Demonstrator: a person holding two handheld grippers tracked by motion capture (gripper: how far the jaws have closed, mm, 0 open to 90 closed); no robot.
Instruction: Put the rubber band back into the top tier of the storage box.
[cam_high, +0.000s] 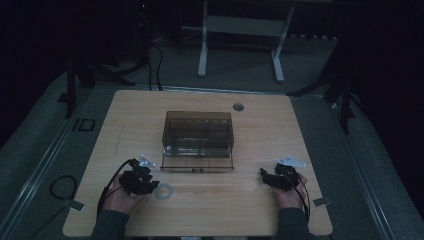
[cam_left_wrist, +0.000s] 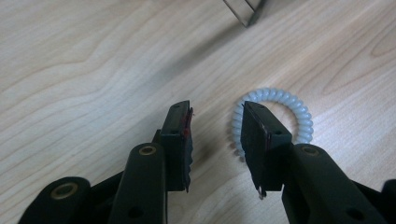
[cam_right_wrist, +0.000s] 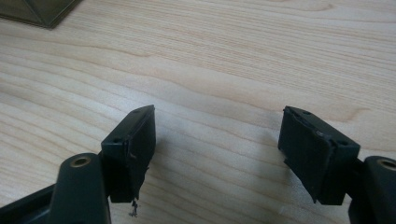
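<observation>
A white spiral hair tie (cam_high: 163, 190) lies flat on the wooden table (cam_high: 210, 210), in front of the left corner of a smoky transparent drawer box (cam_high: 198, 140). My left gripper (cam_high: 150, 184) sits just left of it, held low over the table. In the left gripper view the left gripper (cam_left_wrist: 215, 109) is open, and its right finger (cam_left_wrist: 259, 140) covers the left edge of the hair tie (cam_left_wrist: 285, 112); the gap between the jaws holds bare wood. My right gripper (cam_high: 265, 176) rests near the box's front right, and in its own view the right gripper (cam_right_wrist: 218, 114) is wide open over bare table.
The box's drawer front (cam_high: 197, 165) sticks out toward me between the two grippers. A box corner (cam_left_wrist: 245, 11) shows ahead of the left jaws, and another corner (cam_right_wrist: 37, 11) ahead of the right ones. A round grommet (cam_high: 238, 106) sits behind the box.
</observation>
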